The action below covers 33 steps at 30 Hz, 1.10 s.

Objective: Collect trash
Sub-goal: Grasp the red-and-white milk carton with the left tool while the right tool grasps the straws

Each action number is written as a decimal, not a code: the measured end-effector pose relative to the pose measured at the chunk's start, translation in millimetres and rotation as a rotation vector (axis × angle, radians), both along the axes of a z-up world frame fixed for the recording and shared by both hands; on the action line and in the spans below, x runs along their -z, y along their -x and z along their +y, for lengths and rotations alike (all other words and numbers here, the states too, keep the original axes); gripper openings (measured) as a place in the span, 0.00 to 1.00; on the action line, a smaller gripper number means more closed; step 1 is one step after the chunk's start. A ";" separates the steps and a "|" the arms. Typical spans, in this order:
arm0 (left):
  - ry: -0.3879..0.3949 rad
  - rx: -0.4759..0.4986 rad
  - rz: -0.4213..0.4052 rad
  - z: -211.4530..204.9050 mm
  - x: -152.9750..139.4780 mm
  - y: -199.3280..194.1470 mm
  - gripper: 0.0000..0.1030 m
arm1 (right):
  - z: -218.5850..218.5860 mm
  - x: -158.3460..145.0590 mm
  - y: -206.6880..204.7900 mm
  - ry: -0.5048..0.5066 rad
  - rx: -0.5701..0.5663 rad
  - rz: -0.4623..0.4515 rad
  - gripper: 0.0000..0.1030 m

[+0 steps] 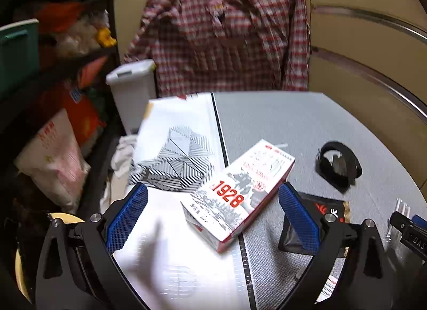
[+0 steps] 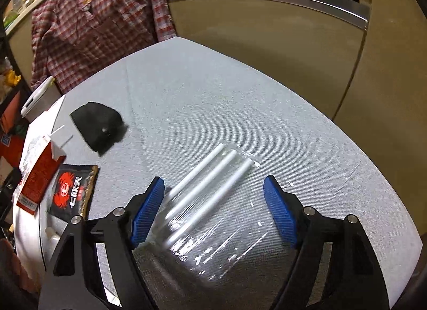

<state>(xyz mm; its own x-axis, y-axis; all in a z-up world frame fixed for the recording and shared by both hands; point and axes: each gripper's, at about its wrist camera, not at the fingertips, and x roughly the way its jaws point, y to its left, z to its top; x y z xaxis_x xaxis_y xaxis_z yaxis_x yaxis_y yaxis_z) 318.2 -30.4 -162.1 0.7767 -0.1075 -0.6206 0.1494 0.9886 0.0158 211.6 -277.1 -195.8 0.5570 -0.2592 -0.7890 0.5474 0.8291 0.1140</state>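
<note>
Hovering apart, the left tongs (image 1: 212,216) framed the red-and-white 1928 carton (image 1: 237,195) lying on the bench (image 1: 280,123), pads clear of it. Right tongs (image 2: 213,208) stood wide over a clear wrapper (image 2: 213,230) holding three white straws (image 2: 210,176), nothing clamped. Black snack packet (image 2: 73,192) lay left of them, beside the carton.

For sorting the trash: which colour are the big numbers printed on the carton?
Red, on a grey and white picture; the carton shows this best in the left wrist view.
</note>
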 end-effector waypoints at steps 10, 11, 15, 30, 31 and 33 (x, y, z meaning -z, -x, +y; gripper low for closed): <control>0.091 0.071 0.041 9.0 1.6 1.3 0.16 | 19.1 -6.5 0.5 0.017 -0.097 -0.035 0.05; 0.094 0.075 0.045 10.6 1.4 1.2 0.04 | 22.5 -8.2 1.5 0.025 -0.111 -0.044 0.05; 0.059 0.073 0.048 10.6 1.9 3.5 0.00 | 25.7 -10.4 3.8 0.033 -0.124 -0.052 0.05; 0.094 0.165 0.065 -3.7 6.9 0.8 0.78 | 22.4 -12.6 7.8 0.011 -0.120 -0.068 0.05; 0.083 0.177 0.080 -7.2 8.8 -0.7 0.68 | 21.8 -14.6 8.2 0.010 -0.120 -0.078 0.05; 0.064 0.187 0.103 -12.7 12.6 -3.6 0.54 | 20.9 -20.6 11.1 0.012 -0.115 -0.103 0.05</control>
